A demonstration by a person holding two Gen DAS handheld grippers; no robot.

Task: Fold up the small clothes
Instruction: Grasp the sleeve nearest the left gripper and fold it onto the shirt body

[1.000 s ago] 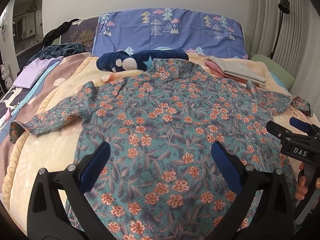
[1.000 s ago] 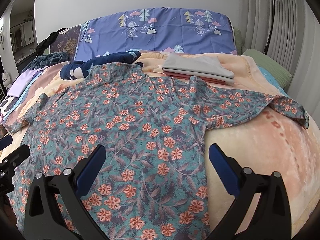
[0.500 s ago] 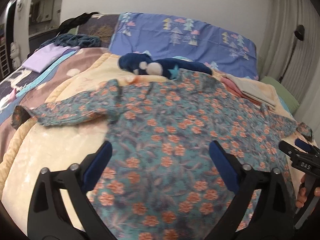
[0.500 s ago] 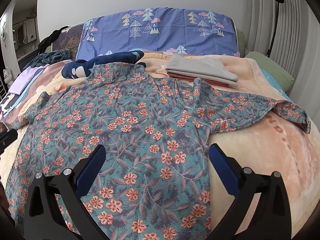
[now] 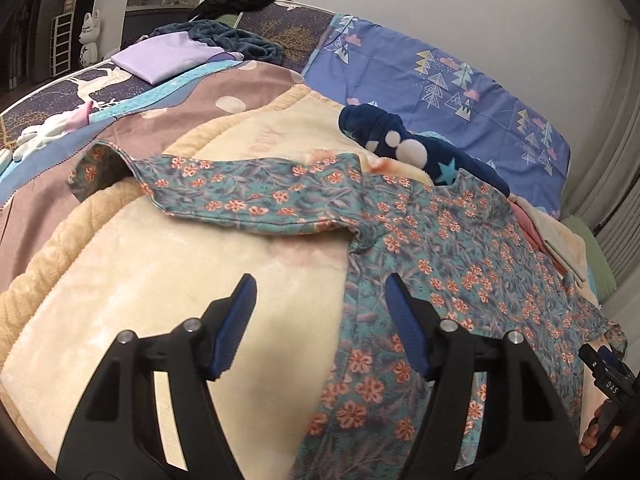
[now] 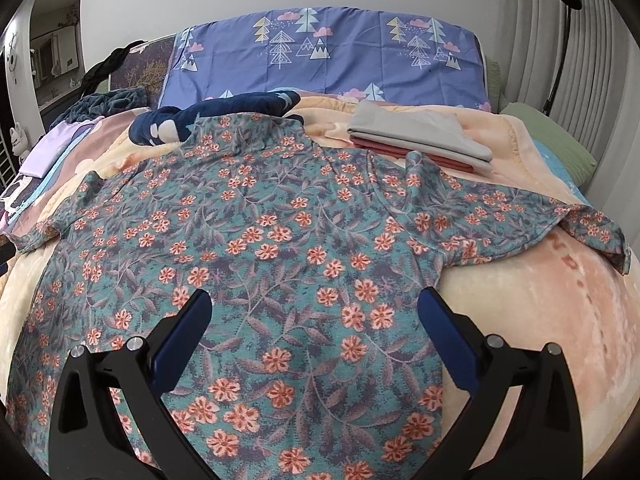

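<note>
A teal long-sleeved shirt with orange flowers lies spread flat on the bed, both sleeves out to the sides; it also shows in the left wrist view. My left gripper is open and empty, above the shirt's left side edge below the left sleeve. My right gripper is wide open and empty over the shirt's lower right part. The right gripper also shows at the far right of the left wrist view.
The shirt lies on a cream and peach blanket. A navy plush garment lies at the collar. A stack of folded grey and red clothes sits back right. A blue tree-print pillow and a green pillow are behind.
My left gripper has swung left, from over the shirt's middle to its left edge, and its jaws have narrowed. My right gripper has barely moved.
</note>
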